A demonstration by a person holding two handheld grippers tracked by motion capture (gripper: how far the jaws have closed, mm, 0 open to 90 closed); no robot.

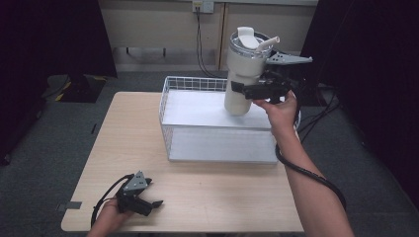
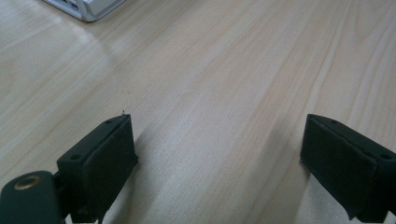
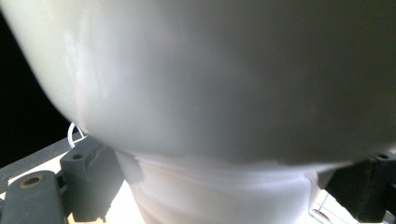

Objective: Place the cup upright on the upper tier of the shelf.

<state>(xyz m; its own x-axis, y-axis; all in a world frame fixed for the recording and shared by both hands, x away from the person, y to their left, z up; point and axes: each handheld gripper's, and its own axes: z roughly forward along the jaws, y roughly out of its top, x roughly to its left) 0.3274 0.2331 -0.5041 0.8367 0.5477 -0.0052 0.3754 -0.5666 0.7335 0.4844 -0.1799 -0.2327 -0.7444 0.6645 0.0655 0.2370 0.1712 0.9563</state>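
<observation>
A white wire basket [image 1: 170,106] sits at the worktop's [image 1: 128,143] far right corner. The right gripper [image 1: 247,91] clamps a cream tumbler [image 1: 243,74] upright above the basket. The left gripper [image 1: 150,203] rests near the near-left edge, jaws apart.

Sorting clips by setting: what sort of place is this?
Probably a lab or office room set up for recording: grey carpet, a wall socket with a cable, dark curtains beside a lone wooden table.

Even overhead light, dark surrounds, soft glare on the table [image 2: 224,84], close white tumbler [image 3: 224,84] blurred.
</observation>
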